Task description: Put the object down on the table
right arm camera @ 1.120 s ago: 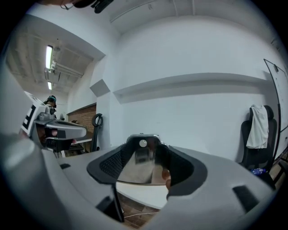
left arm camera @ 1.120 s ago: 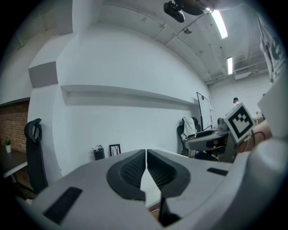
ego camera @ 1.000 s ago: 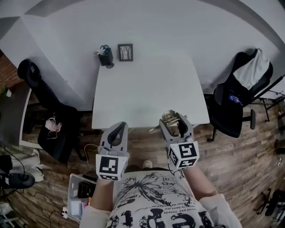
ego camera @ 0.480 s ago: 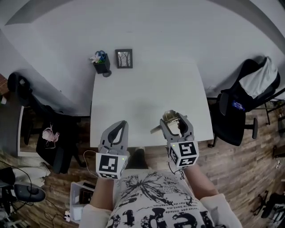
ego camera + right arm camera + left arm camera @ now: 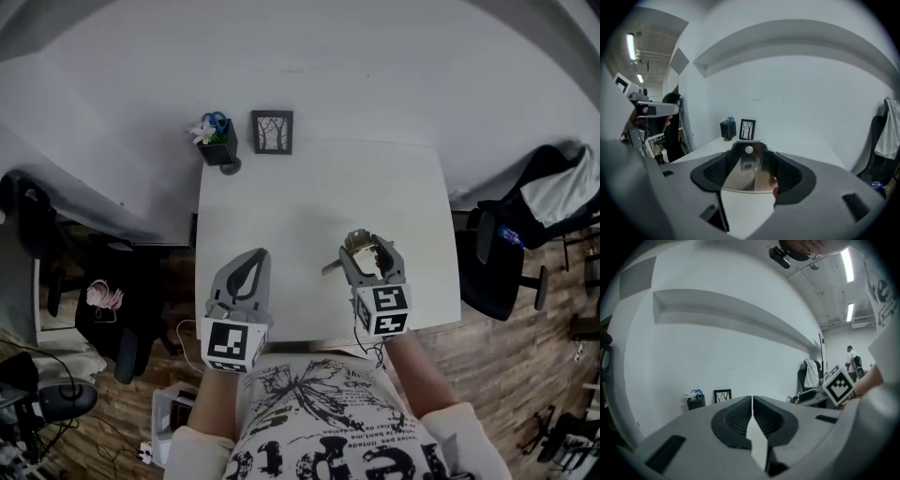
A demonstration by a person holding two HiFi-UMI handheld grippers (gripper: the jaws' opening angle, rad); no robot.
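My right gripper (image 5: 367, 246) is shut on a shiny metal object (image 5: 360, 255), whose thin handle sticks out to the left. It hangs over the near right part of the white table (image 5: 309, 187). In the right gripper view the metal object (image 5: 745, 171) fills the gap between the pads, a small hole near its top edge. My left gripper (image 5: 251, 259) is shut with nothing in it, over the table's near left edge. The left gripper view shows that gripper (image 5: 752, 400) with its jaws touching.
A small framed picture (image 5: 272, 132) and a dark pen holder with flowers (image 5: 217, 142) stand at the table's far left. A black office chair with a white cloth (image 5: 530, 225) is at the right, another dark chair (image 5: 117, 300) at the left. A wall lies behind the table.
The table has slid nearer in the head view, so both grippers now hang over its near edge instead of the wooden floor. The right gripper's hold on the metal object is unchanged.
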